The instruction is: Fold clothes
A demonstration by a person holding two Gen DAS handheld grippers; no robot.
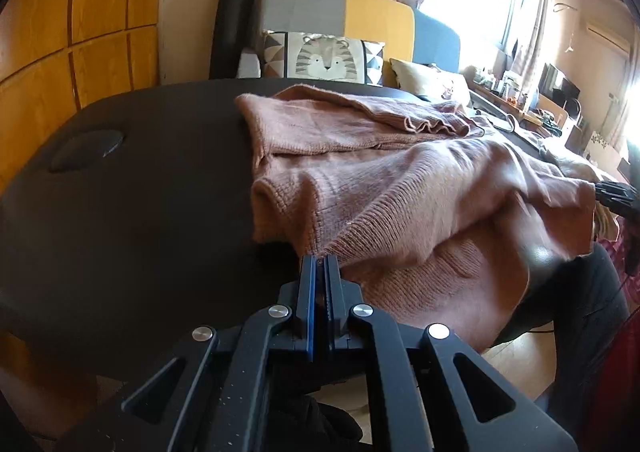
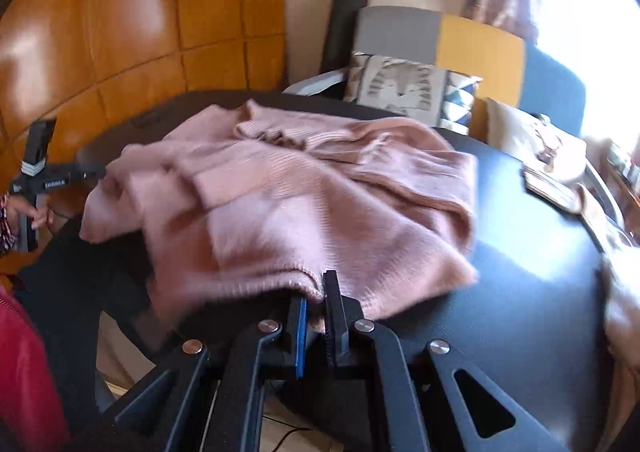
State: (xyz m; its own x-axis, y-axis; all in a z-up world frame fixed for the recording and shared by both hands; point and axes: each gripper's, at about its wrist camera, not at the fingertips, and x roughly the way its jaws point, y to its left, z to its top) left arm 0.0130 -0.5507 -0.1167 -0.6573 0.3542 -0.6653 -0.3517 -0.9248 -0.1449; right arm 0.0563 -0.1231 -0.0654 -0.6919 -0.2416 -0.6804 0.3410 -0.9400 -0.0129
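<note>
A pink knit sweater (image 1: 400,180) lies crumpled and partly folded on a round black table (image 1: 140,192). My left gripper (image 1: 320,258) is shut on the sweater's near ribbed edge, at the table's front. In the right wrist view the same sweater (image 2: 300,204) spreads across the table (image 2: 520,272). Its near hem is pinched between the fingers of my right gripper (image 2: 316,292) and lifted slightly. The left gripper (image 2: 36,168) shows at the far left, held by a hand. The right gripper (image 1: 616,194) pokes in at the right edge of the left wrist view.
A sofa with a tiger cushion (image 1: 328,60) stands behind the table, and wooden cabinets (image 1: 60,32) line the left wall. A flat booklet (image 2: 548,184) and pale cloth (image 2: 624,292) lie at the table's right side. A cluttered desk (image 1: 520,100) sits under the window.
</note>
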